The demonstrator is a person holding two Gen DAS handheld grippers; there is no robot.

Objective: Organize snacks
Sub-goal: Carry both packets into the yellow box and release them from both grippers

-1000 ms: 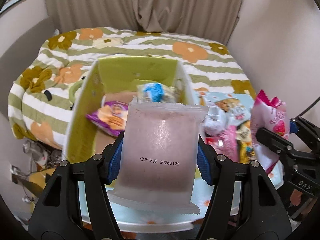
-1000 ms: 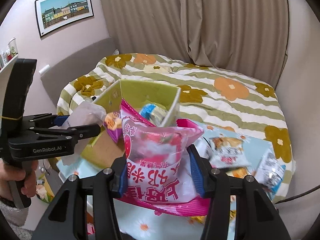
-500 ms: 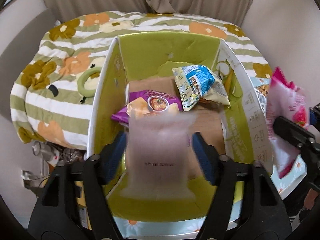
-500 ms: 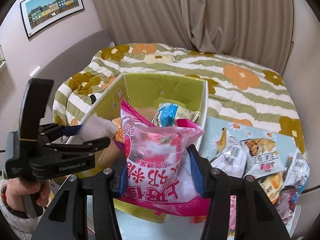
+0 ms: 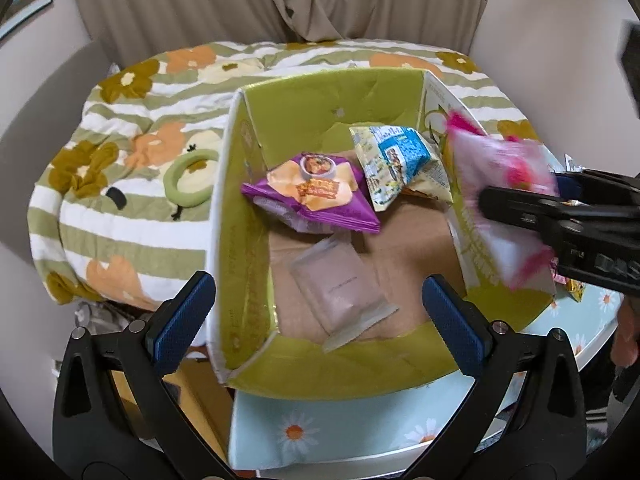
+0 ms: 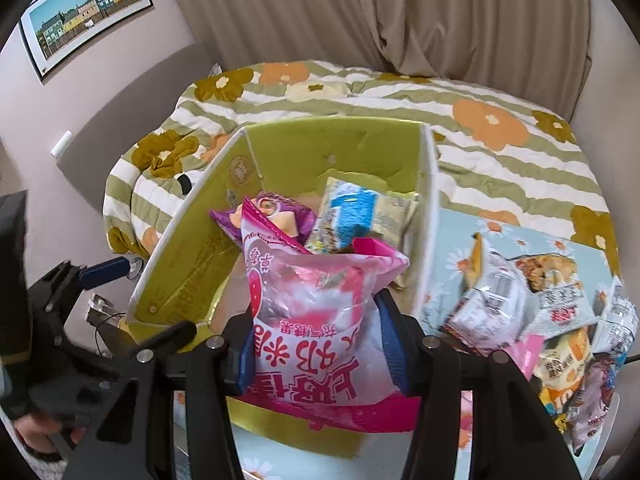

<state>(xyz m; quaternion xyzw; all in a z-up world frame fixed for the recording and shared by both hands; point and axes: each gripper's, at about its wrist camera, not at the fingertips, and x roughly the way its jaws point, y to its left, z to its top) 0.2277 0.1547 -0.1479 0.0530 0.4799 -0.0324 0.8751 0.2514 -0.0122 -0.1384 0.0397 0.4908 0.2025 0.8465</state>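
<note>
**Hovering over the snack box**

Gaping wide and empty, the left gripper (image 5: 318, 312) hangs above the green box (image 5: 348, 372), where the translucent packet (image 5: 340, 288) lies flat. The right gripper (image 6: 316, 340) clamps the pink bag (image 6: 316, 320) at the box's edge.

The left wrist camera sits just behind the left hand-held gripper (image 5: 316, 312) and looks down from close above into the green box (image 5: 336, 96), with the bed (image 5: 120, 152) behind it. The right wrist camera sits behind the right hand-held gripper (image 6: 316, 336), a bit lower and more to the right, facing the same box (image 6: 336, 140) and the table (image 6: 460, 232). Both views share the box, the bed and the curtain (image 5: 320, 0).
</note>
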